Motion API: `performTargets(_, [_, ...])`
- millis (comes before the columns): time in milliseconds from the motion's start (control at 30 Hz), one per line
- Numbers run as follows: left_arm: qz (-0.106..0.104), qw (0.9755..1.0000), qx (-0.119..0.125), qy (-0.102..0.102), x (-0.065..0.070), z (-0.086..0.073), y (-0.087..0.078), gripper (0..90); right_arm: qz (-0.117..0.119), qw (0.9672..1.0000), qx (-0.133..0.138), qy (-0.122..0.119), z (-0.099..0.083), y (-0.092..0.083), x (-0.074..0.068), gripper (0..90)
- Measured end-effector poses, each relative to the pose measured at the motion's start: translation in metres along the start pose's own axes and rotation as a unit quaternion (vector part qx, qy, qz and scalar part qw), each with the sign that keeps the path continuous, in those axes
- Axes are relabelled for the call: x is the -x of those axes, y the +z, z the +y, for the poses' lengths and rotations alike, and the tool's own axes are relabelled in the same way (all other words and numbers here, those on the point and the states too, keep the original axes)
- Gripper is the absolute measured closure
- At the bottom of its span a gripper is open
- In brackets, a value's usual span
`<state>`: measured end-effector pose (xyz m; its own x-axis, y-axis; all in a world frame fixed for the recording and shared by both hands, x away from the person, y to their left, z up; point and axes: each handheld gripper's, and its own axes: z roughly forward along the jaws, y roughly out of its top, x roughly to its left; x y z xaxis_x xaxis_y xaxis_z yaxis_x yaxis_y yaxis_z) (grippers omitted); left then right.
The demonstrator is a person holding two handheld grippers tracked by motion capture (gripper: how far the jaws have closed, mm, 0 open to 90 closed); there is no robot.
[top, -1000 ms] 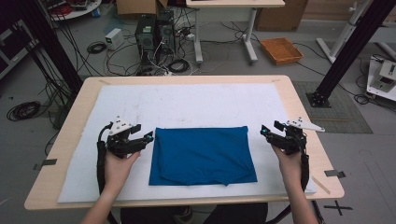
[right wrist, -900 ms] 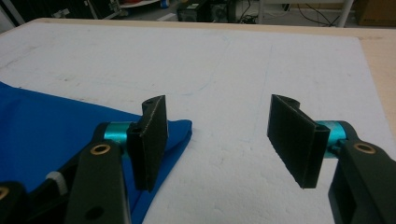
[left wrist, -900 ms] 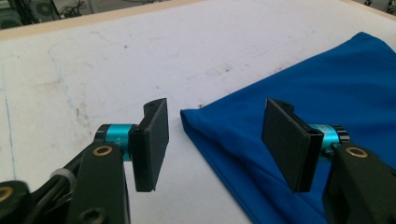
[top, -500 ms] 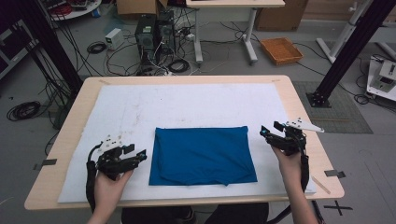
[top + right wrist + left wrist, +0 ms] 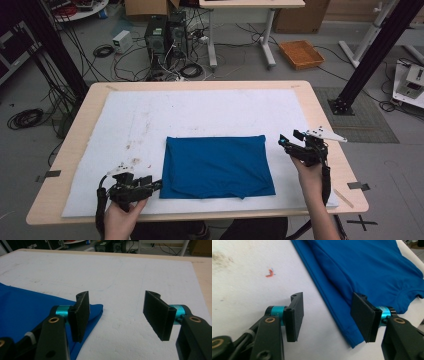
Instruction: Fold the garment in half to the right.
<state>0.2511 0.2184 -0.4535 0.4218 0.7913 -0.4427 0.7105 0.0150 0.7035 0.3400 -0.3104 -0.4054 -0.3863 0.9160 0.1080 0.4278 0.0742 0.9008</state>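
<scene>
A blue folded garment (image 5: 217, 165) lies flat on the white mat (image 5: 200, 112) in the middle of the table. My left gripper (image 5: 156, 185) is low at the garment's near-left corner and points right. In the left gripper view the gripper (image 5: 327, 298) is open; its jaws have just been closing a little, with the garment's hem (image 5: 337, 315) between them but not pinched. My right gripper (image 5: 284, 142) hovers by the far-right corner and points left. In the right gripper view it (image 5: 117, 296) stands open, with the blue corner (image 5: 97, 308) beside its left pad.
The mat covers most of the wooden table (image 5: 320, 115) and has brown stains (image 5: 135, 145) and a small red mark (image 5: 270, 273). On the floor beyond the table are computer towers (image 5: 162, 35), cables, an orange tray (image 5: 300, 52) and black frame posts (image 5: 372, 55).
My left hand has come back toward the near edge of the table and down, from the garment's left side to its near-left corner. The right hand has stayed put.
</scene>
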Motion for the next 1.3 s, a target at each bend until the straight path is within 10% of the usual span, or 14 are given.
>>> performTargets(700, [-0.039, 0.999, -0.007, -0.023, 0.02, -0.001, 0.02, 48.4, 0.004, 1.0, -0.002, -0.006, 0.0, 0.003, -0.006, 38.4])
performTargets(1300, [0.024, 0.9995, -0.003, 0.022, 0.031, -0.001, 0.028, 76.3, 0.053, 0.998, -0.005, -0.035, 0.006, 0.017, -0.043, 38.6])
